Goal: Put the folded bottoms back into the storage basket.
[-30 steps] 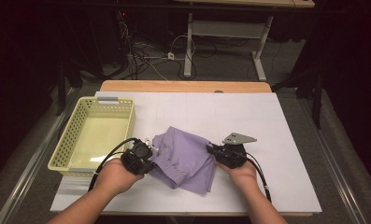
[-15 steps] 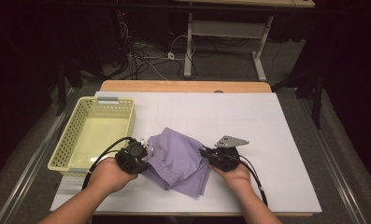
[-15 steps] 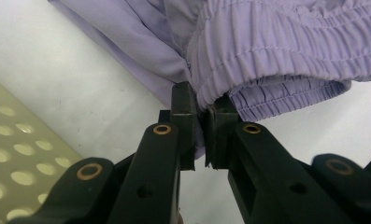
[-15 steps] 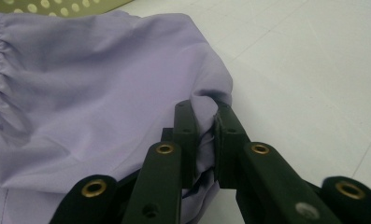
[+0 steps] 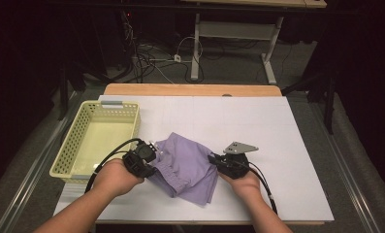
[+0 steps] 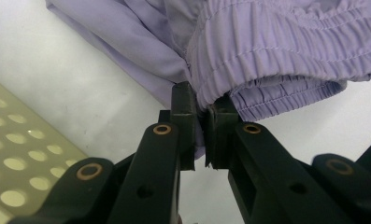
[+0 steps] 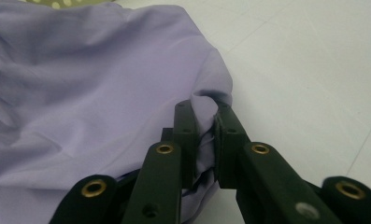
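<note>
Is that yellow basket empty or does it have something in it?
Empty: the yellow basket shows a bare floor; the purple garment lies beside it on the table.

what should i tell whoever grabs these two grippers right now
Left gripper: shut on the elastic waistband edge of the purple garment.
Right gripper: shut on a fold at the garment's opposite side.
The garment lies bunched on the white table, between the two hands, beside the yellow basket.
Done: both edges gripped.
Left, probably: lift and spread or fold the cloth, then perhaps put it in the basket; the goal is a guess.
</note>
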